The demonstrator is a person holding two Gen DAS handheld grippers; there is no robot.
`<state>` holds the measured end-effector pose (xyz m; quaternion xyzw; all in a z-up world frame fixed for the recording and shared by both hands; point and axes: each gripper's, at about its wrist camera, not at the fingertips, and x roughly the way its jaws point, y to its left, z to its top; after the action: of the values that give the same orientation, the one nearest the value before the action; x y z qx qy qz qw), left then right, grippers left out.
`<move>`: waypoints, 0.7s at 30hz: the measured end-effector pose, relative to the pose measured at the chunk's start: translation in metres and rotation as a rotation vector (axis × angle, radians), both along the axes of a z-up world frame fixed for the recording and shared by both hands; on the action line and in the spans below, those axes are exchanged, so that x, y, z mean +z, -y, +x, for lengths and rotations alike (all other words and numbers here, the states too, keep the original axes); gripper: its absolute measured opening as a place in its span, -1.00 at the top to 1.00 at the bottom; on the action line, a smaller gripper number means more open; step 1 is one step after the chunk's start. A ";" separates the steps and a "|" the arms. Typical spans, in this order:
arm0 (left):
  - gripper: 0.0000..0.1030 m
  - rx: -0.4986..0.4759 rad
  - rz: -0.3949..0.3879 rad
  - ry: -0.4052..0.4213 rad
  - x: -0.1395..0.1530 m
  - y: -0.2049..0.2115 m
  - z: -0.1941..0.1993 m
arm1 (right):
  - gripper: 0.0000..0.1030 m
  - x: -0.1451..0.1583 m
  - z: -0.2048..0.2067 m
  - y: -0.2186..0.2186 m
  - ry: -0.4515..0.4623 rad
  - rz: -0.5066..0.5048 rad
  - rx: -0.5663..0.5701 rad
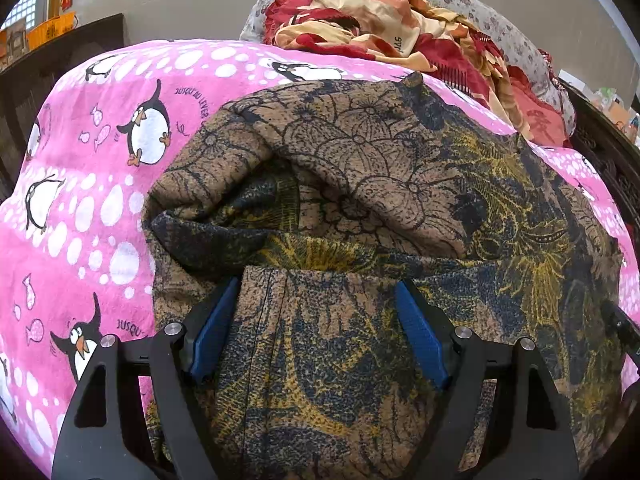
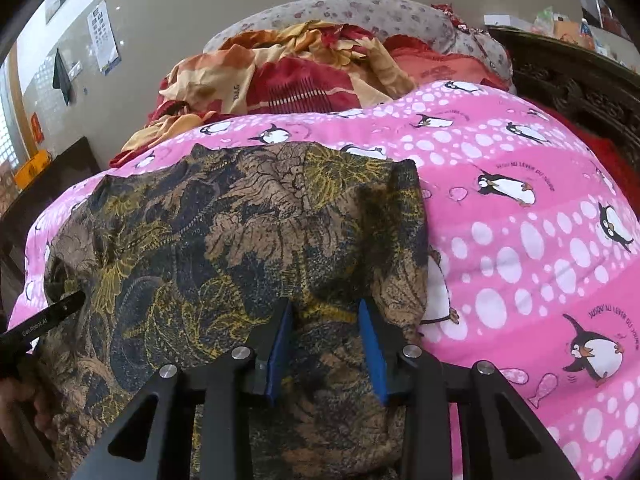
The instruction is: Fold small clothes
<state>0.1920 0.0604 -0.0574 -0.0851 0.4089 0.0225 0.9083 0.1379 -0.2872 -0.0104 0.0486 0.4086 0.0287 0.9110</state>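
Left gripper (image 1: 316,300) is standing wide open over the patterned garment (image 1: 360,184), a brown, navy and yellow piece lying on the pink penguin blanket (image 1: 88,184). A broad hump of the cloth is sitting between its blue pads (image 1: 216,328); whether they are pressing it or only flanking it cannot be told. Just ahead of these jaws the garment is doubling over into a thick fold. Right gripper (image 2: 326,312) is showing a narrower gap, its jaws partly open, with a ridge of the same garment (image 2: 240,232) rising between the blue pads (image 2: 374,344); the pads are lying close against the cloth on both sides, but a firm pinch cannot be confirmed. To the right of these jaws the garment's edge is ending and the pink blanket (image 2: 520,248) is lying bare. Far left of them, a black tip of the other gripper is touching the cloth. Beyond both jaws a red and cream heap of bedding (image 1: 380,20) is resting.
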 end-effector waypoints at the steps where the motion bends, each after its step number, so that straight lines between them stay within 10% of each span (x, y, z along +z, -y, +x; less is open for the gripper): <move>1: -0.55 0.000 0.001 0.000 0.000 0.000 0.000 | 0.35 0.000 0.000 -0.002 -0.001 -0.012 0.000; 21: -0.55 -0.001 0.001 -0.004 -0.001 0.000 0.001 | 0.28 -0.004 0.004 -0.006 -0.036 -0.026 -0.004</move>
<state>0.1930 0.0606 -0.0581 -0.0843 0.4106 0.0224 0.9076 0.1424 -0.2812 -0.0142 0.0379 0.4251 0.0205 0.9041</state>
